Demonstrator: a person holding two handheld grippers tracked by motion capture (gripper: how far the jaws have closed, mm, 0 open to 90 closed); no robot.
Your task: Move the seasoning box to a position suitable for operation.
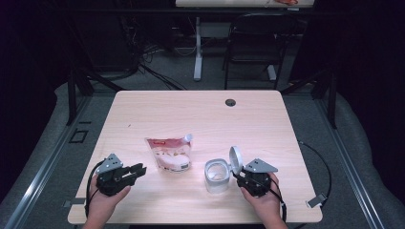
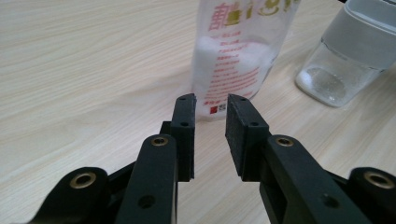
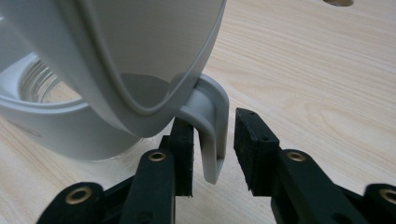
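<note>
The right gripper (image 3: 212, 149) straddled the hinge tab (image 3: 212, 135) of the open-lidded jar (image 1: 217, 175) at the table's (image 1: 200, 114) near right, jaws apart, not yet pinching. Best to clamp squarely. The left gripper (image 2: 210, 135), spread, faced the refill pouch (image 2: 238, 51) lying mid-table.

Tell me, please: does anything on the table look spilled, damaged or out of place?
Nothing stands out. The pouch lies flat on the table, with no spill visible around it. The jar stands upright with its hinged lid flipped open; a little white residue sits at the bottom of the jar, inside it.
</note>
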